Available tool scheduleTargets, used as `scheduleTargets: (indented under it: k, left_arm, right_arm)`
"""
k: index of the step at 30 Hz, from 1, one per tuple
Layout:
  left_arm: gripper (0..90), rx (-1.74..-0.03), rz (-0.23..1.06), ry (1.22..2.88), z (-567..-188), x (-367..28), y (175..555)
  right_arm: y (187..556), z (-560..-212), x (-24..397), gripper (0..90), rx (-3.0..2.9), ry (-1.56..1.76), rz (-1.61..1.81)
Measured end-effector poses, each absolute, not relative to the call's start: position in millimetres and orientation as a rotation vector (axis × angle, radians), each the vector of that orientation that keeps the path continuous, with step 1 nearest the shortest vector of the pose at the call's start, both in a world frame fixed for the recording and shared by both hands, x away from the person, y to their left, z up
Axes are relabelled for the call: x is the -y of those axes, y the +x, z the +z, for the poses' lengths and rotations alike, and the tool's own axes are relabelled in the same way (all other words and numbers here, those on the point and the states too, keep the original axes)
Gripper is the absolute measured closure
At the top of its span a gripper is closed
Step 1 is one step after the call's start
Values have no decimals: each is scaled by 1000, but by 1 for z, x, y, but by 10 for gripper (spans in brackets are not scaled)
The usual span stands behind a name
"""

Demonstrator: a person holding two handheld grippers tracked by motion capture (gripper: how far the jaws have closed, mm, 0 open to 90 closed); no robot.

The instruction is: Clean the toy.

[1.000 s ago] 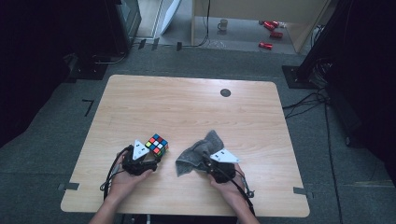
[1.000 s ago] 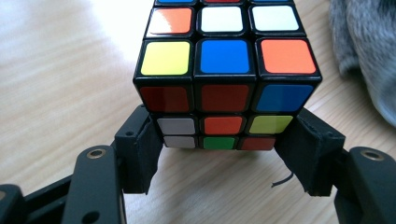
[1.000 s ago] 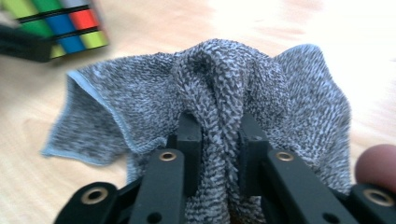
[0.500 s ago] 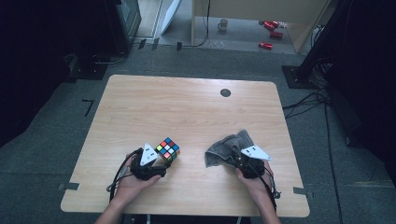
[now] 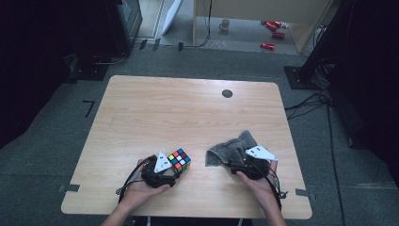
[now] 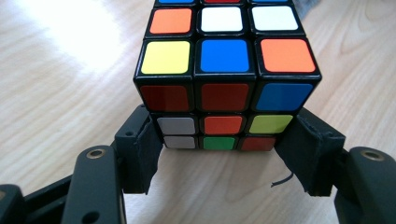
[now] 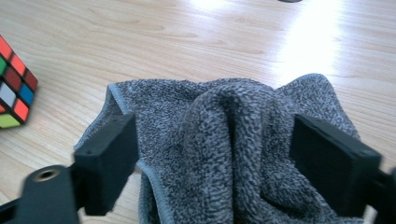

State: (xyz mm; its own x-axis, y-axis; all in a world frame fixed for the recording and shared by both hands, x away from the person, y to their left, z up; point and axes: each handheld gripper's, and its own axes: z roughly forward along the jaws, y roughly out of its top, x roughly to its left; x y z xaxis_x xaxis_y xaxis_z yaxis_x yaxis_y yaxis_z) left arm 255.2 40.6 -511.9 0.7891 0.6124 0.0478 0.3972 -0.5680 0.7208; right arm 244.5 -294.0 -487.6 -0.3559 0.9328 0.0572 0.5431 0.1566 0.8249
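A scrambled Rubik's cube [image 5: 179,159] rests on the wooden table [image 5: 188,108] near its front edge. My left gripper [image 5: 174,168] is shut on it. In the left gripper view both pads [image 6: 142,154] press the lower corners of the cube [image 6: 224,70]. A crumpled grey cloth [image 5: 230,148] lies to the right of the cube. My right gripper [image 5: 236,161] sits at the cloth's near side. Its jaws have just been opening: in the right gripper view a raised fold of the cloth [image 7: 224,121] stands between the fingertips of this gripper [image 7: 215,154], with both pads [image 7: 112,149] apart from it.
A small dark round hole [image 5: 227,93] sits in the tabletop near the far edge. Cables trail from both grippers toward the front edge. Red cans [image 5: 273,33] and a mug [image 5: 225,24] lie on the floor beyond the table. The cube [image 7: 14,93] shows left of the cloth.
Both hands have shifted to the right. The cube travelled right with the left gripper. The cloth was dragged right by the right gripper and now lies still.
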Motion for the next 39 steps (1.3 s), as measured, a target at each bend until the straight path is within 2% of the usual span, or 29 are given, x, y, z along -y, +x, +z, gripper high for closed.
scheduleTargets:
  k: [10, 15, 18, 26, 29, 31, 33, 37, 39]
  left_arm:
    - [346, -735, 354, 2242, -516, -40, 256]
    - [206, -805, 365, 2246, -517, -38, 259]
    - [180, -813, 359, 2253, -517, -35, 261]
    - [166, -821, 340, 2257, -517, -26, 266]
    - [215, -825, 347, 2238, -517, -27, 267]
    - [319, -810, 356, 2228, -517, -27, 266]
    - [345, -803, 352, 2227, -517, -27, 266]
    - [350, -792, 347, 2211, -516, -29, 266]
    - [350, -780, 351, 2184, -514, -31, 265]
  right_arm:
    - [245, -490, 292, 139, -1967, 1406, 1054]
    - [244, -489, 292, 138, -1965, 1400, 1058]
    - [244, -486, 292, 138, -1962, 1391, 1091]
    - [250, -490, 283, 123, -1959, 1385, 1051]
    - [255, -495, 283, 147, -1934, 1434, 1012]
    - [259, -502, 282, 190, -1941, 1468, 954]
    - [262, -511, 281, 291, -1967, 1482, 916]
    - [263, -517, 284, 621, -1947, 1531, 913]
    - [262, -514, 288, 750, -1936, 1550, 966]
